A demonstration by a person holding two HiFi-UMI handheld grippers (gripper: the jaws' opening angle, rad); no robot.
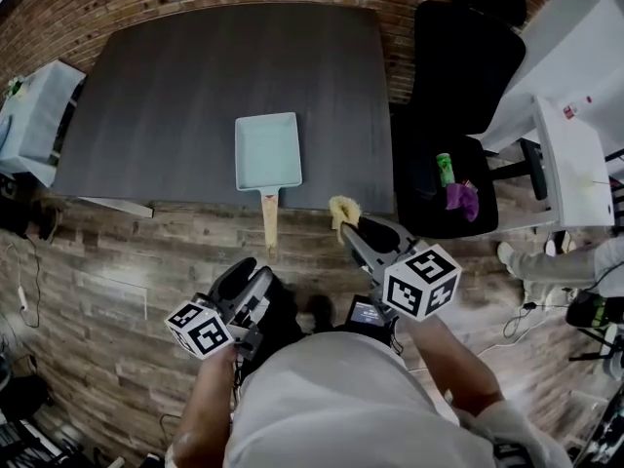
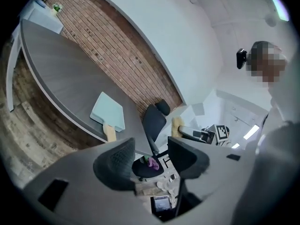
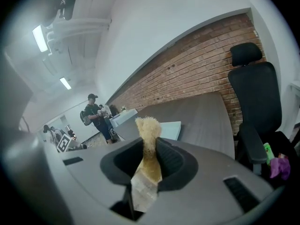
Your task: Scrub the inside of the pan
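A light blue rectangular pan (image 1: 268,151) with a wooden handle (image 1: 269,222) lies at the near edge of the dark grey table (image 1: 175,96), its handle sticking out over the floor. My right gripper (image 1: 353,228) hangs just off the table's front edge, right of the handle, shut on a yellowish scrub sponge (image 1: 343,208). In the right gripper view the sponge (image 3: 148,135) stands pinched between the jaws, with the pan (image 3: 169,130) beyond it. My left gripper (image 1: 237,281) is lower and nearer to me, below the handle, open and empty (image 2: 150,156). The pan (image 2: 108,111) sits up and left in the left gripper view.
A black office chair (image 1: 458,96) stands right of the table, a green bottle (image 1: 445,169) and a purple cloth (image 1: 462,199) on its seat. A white desk (image 1: 575,154) is further right, a pale blue cabinet (image 1: 34,115) at the left. A person (image 3: 96,116) stands far off.
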